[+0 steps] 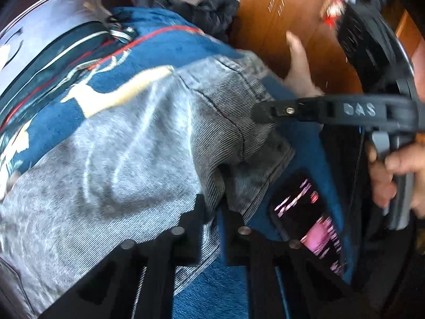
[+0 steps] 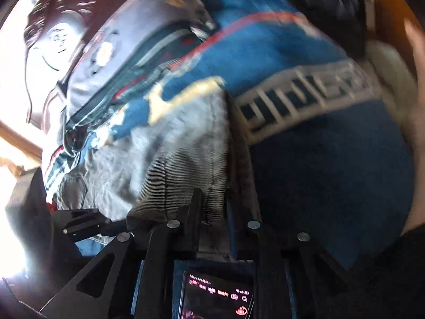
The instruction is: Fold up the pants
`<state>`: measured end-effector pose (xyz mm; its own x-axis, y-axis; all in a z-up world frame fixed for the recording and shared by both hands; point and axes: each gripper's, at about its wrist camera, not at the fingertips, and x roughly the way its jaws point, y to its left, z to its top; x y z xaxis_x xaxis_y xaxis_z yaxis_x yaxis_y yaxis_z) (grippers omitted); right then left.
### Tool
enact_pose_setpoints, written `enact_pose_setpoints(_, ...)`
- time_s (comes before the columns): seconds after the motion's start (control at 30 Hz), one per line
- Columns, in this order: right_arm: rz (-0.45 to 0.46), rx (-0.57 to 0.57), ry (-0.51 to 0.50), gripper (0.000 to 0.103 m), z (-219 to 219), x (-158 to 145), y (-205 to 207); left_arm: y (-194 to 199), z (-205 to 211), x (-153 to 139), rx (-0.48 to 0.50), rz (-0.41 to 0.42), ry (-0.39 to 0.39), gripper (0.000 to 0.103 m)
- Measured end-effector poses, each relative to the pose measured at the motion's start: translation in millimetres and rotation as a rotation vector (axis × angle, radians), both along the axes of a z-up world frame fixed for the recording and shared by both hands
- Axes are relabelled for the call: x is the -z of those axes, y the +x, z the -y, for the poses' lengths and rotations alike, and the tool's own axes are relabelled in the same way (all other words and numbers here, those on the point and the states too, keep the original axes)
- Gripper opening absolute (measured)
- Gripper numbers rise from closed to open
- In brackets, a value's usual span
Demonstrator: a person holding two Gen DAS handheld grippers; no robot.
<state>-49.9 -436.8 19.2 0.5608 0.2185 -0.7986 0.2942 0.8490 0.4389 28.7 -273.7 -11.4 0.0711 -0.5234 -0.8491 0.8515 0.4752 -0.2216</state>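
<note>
Grey washed denim pants [image 1: 127,159] lie spread on a blue patterned blanket [image 1: 164,47]. My left gripper [image 1: 212,212] is shut on the pants' edge, with fabric bunched between its black fingers. In the left wrist view my right gripper [image 1: 268,113] reaches in from the right, its black finger pressed on the darker ribbed hem. In the right wrist view my right gripper [image 2: 213,210] is shut on the grey pants [image 2: 170,143], holding striped fabric at the fold. Both views are motion-blurred.
A lit phone [image 1: 310,212] lies on the blanket near the right; it also shows in the right wrist view [image 2: 217,295]. A backpack [image 1: 53,34] sits at the far left. Dark clothes [image 1: 202,2] and a wooden cabinet [image 1: 287,13] stand behind.
</note>
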Motion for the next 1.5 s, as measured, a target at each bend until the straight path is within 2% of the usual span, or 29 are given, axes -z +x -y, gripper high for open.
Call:
enact_pose_setpoints(0.1,0.147,0.021,-0.011,0.013,3.9,-30.1,-16.6,6.1,-20.2,-17.5,-0.028,-0.04,-0.087,0.007)
enact_pose_setpoints(0.17,0.194,0.039,0.025,0.013,13.3,-37.4,-27.3,3.1,-25.3,-20.5,0.01,-0.056,-0.09,0.007)
enact_pose_setpoints(0.2,0.181,0.044,0.028,0.013,15.3,-36.3,-27.7,-1.1,-22.9,-16.1,0.038,-0.051,-0.055,0.007)
enact_pose_setpoints(0.3,-0.024,0.038,0.015,0.013,17.6,-6.3,-22.7,-15.0,-7.1,11.3,0.114,-0.042,0.081,0.007)
enact_pose_setpoints(0.33,-0.121,0.028,0.024,0.013,17.6,10.1,-21.4,-19.9,-4.2,21.4,0.128,-0.044,0.11,0.007)
enact_pose_setpoints(0.37,-0.174,0.034,0.028,0.014,18.3,20.5,-22.7,-23.4,-3.5,27.2,0.133,-0.058,0.119,0.007)
enact_pose_setpoints(0.43,-0.199,0.042,0.063,0.016,22.8,27.1,-26.0,-25.1,-2.9,31.1,0.123,-0.089,0.106,0.007)
enact_pose_setpoints(0.47,-0.193,0.052,0.062,0.02,24.9,25.2,-27.7,-24.7,-3.3,29.3,0.117,-0.103,0.092,0.007)
enact_pose_setpoints(0.5,-0.192,0.06,0.057,0.03,26.9,23.7,-29.4,-24.2,-3.7,25.8,0.115,-0.116,0.08,0.007)
enact_pose_setpoints(0.53,-0.188,0.076,0.057,0.033,30.8,22.2,-31.5,-24.1,-4.2,20.2,0.119,-0.121,0.068,0.007)
enact_pose_setpoints(0.63,-0.149,0.12,0.1,0.033,43.1,15.1,-34.2,-19.6,-4.3,0.6,0.131,-0.11,0.025,0.008)
enact_pose_setpoints(0.77,-0.066,0.149,0.098,0.033,54.7,-5.5,-28.8,-2.1,6.8,-15.7,0.11,-0.115,-0.025,0.008)
enact_pose_setpoints(0.87,-0.016,0.143,0.159,0.033,61.1,-7.7,-11.3,13.6,28.5,-7.0,0.084,-0.114,-0.009,0.008)
enact_pose_setpoints(1.0,-0.004,0.124,0.249,0.033,66.3,2.5,23.9,19.6,42.2,29.6,0.056,-0.195,0.039,0.008)
enact_pose_setpoints(1.03,-0.015,0.127,0.288,0.033,69.8,9.3,31.7,19.0,42.8,38.9,0.055,-0.205,0.052,0.008)
enact_pose_setpoints(1.1,-0.034,0.141,0.38,0.034,79.2,23.8,44.0,18.9,38.4,44.0,0.045,-0.211,0.022,0.008)
enact_pose_setpoints(1.2,-0.037,0.188,0.563,0.034,92.0,48.2,61.3,24.7,30.3,47.4,0.026,-0.27,-0.007,0.008)
enact_pose_setpoints(1.23,-0.034,0.189,0.634,0.033,92.9,56.3,66.7,24.0,29.4,47.2,0.033,-0.266,-0.007,0.008)
enact_pose_setpoints(1.27,-0.046,0.203,0.662,0.032,92.3,62.0,70.1,23.0,30.2,46.8,0.041,-0.256,-0.003,0.008)
enact_pose_setpoints(1.3,-0.046,0.205,0.665,0.023,90.7,62.5,70.9,21.9,30.6,46.1,0.045,-0.247,0.0,0.008)
enact_pose_setpoints(1.33,-0.024,0.194,0.666,0.017,88.5,60.8,71.9,20.4,30.0,45.7,0.046,-0.242,0.002,0.008)
enact_pose_setpoints(1.43,0.118,0.158,0.685,0.015,85.8,40.7,68.9,15.6,33.7,45.8,0.05,-0.235,-0.001,0.008)
enact_pose_setpoints(1.5,0.197,0.124,0.645,0.015,86.1,21.9,68.0,15.3,34.7,46.8,0.043,-0.245,-0.008,0.008)
